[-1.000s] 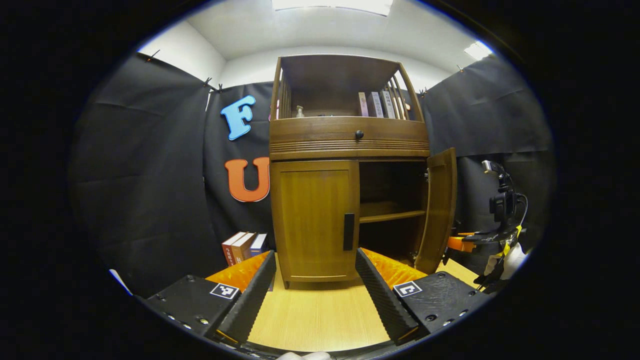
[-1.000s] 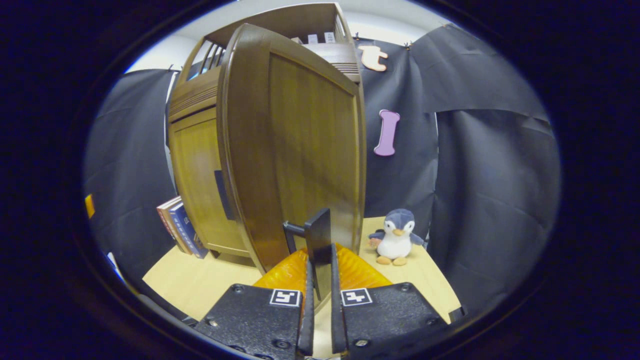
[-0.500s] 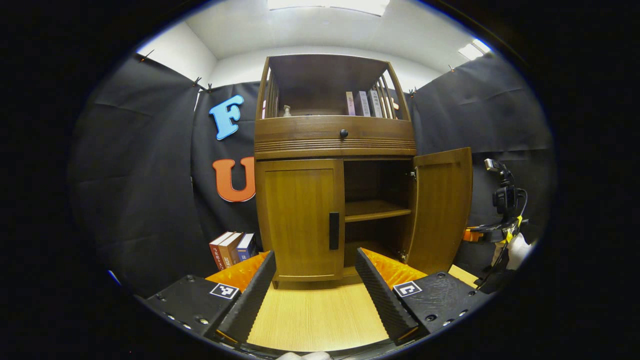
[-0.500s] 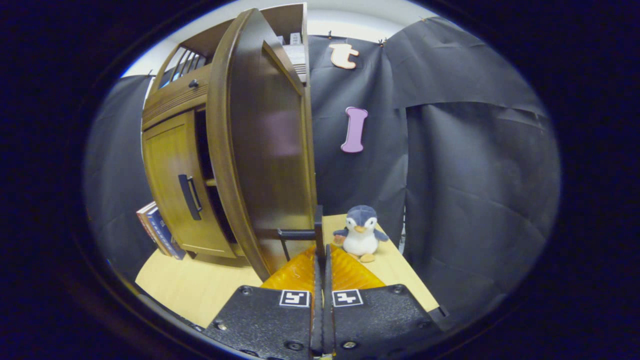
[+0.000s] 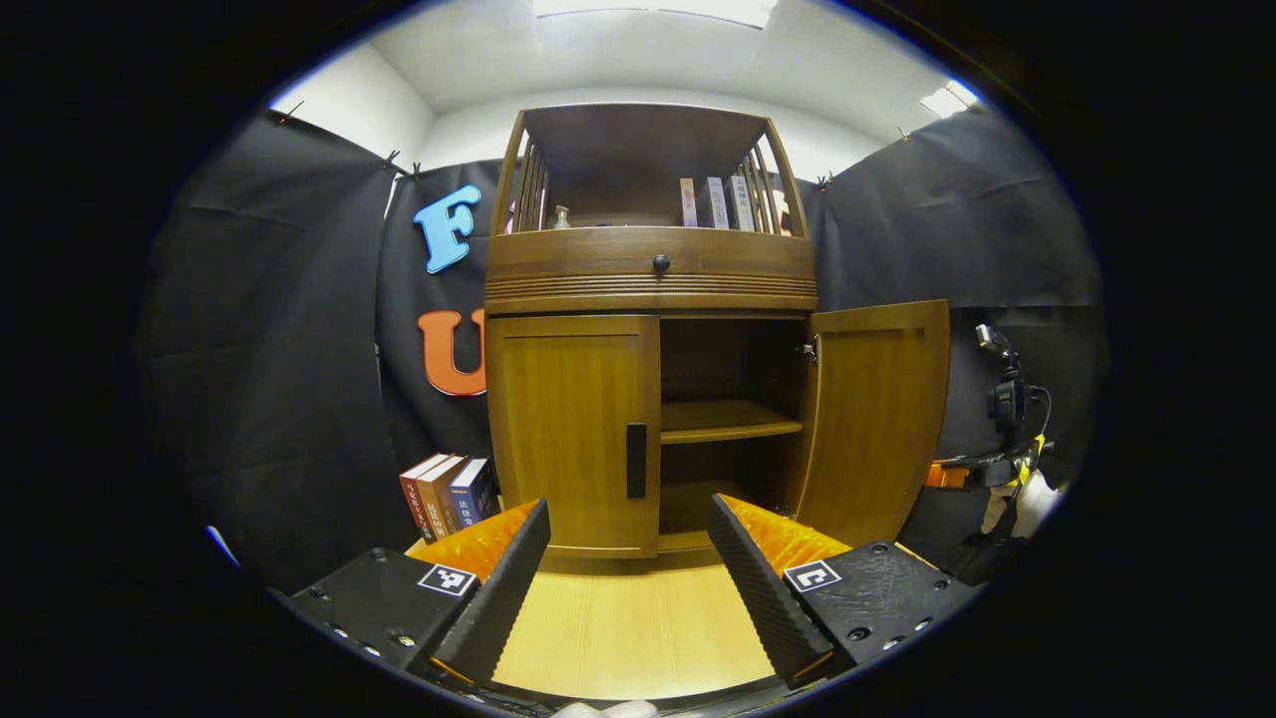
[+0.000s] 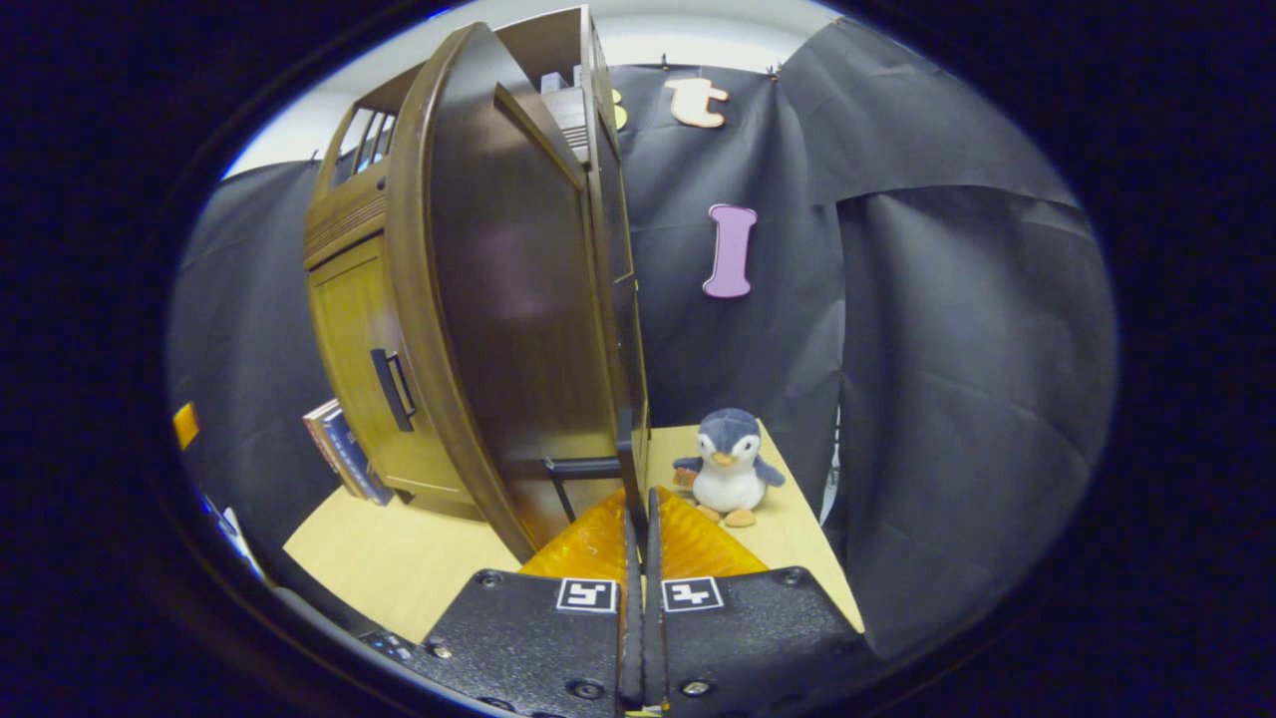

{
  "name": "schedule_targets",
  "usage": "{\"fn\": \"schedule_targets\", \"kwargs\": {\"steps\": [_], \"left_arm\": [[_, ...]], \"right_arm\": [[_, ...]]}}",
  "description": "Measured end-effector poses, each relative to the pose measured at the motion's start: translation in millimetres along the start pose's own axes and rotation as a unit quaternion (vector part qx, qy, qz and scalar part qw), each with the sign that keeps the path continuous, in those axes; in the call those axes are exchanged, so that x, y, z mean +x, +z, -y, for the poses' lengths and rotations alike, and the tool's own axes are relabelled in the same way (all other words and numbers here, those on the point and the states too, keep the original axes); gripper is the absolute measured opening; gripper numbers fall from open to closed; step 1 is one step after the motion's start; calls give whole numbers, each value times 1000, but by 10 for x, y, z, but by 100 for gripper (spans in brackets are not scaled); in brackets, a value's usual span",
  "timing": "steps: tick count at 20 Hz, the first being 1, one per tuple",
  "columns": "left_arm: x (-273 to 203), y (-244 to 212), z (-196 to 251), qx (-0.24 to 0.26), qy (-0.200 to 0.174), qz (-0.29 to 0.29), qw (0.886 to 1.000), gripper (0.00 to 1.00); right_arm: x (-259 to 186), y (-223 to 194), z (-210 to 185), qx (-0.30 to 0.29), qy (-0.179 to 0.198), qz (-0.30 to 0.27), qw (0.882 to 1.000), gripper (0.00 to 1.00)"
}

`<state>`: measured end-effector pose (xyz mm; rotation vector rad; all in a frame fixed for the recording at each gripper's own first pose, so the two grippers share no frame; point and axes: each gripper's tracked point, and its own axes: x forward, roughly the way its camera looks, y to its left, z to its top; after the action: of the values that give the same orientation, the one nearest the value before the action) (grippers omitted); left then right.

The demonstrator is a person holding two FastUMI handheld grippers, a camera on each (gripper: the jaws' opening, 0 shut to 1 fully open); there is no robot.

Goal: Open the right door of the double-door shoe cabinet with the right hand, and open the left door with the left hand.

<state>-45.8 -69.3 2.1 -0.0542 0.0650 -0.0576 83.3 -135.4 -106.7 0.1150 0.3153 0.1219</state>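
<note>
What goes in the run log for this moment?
right door: open | right gripper: shut on right door handle | left door: closed | left gripper: open, facing it

One cabinet (image 5: 648, 289) with two doors: the left door (image 5: 570, 434) closed, the right door (image 5: 872, 419) open. Two claws, left (image 5: 628, 558) and right (image 6: 638, 538). One drawer knob (image 5: 660, 263). Three books (image 5: 444, 494) beside the cabinet, about three more books (image 5: 713, 202) on top. One penguin (image 6: 728, 467).
</note>
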Motion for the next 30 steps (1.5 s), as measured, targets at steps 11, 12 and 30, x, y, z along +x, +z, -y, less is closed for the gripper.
{"fn": "schedule_targets", "kwargs": {"steps": [11,12,30], "left_arm": [[-163,34,721,-14,89,-8,996,96],[-181,23,744,-14,96,-9,995,96],[339,56,175,-3,46,-12,999,96]], "right_arm": [[57,46,137,-40,81,-17,996,4],[56,38,146,-44,83,-17,995,4],[-664,563,395,-51,-44,65,996,89]]}}
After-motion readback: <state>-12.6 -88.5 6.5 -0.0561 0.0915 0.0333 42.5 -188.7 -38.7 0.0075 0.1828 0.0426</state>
